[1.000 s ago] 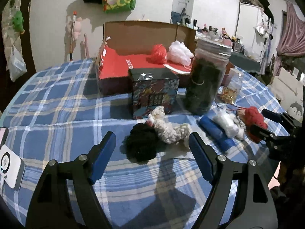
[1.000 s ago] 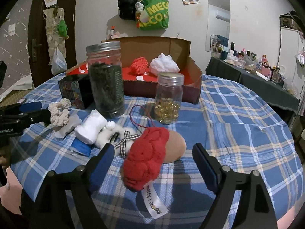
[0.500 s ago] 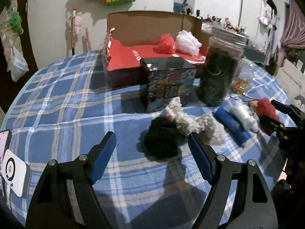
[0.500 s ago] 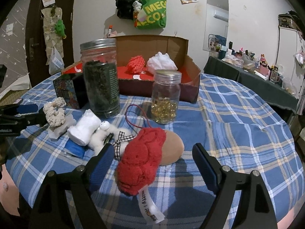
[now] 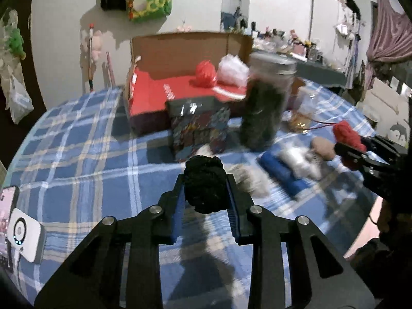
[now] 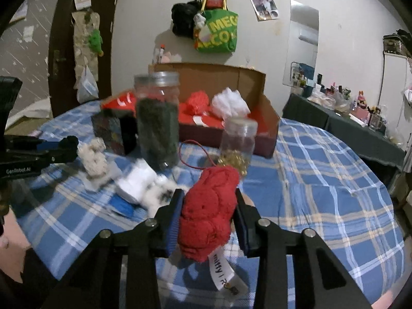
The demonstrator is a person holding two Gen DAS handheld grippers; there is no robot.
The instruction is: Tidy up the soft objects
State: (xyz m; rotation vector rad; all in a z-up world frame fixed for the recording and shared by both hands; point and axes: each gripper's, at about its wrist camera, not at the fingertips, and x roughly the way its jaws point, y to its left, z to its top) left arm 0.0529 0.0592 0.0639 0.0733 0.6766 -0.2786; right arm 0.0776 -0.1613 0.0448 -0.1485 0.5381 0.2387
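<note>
My left gripper (image 5: 205, 180) is shut on a black yarn ball (image 5: 204, 190), held just above the blue plaid tablecloth (image 5: 85, 154). My right gripper (image 6: 208, 195) has its jaws closing, and the pads press on a red knitted toy (image 6: 208, 213) with a white label. In the left wrist view the same red toy (image 5: 346, 134) shows at the right edge. Between the two grippers lie a cream knitted toy (image 6: 94, 159) and a white soft toy (image 6: 139, 180). An open cardboard box (image 6: 267, 118) at the back holds a red yarn ball (image 5: 205, 73) and a white fluffy ball (image 5: 231, 69).
A tall jar of dark material (image 6: 157, 121), a small jar of golden beads (image 6: 238, 141) and a patterned tin (image 5: 198, 126) stand in front of the box. A blue roll (image 5: 283, 175) lies near the soft toys. A phone (image 5: 7, 206) rests at the table's left edge.
Both grippers have closed: the left onto the black yarn ball, the right onto the red knitted toy. The left has risen a little with the ball.
</note>
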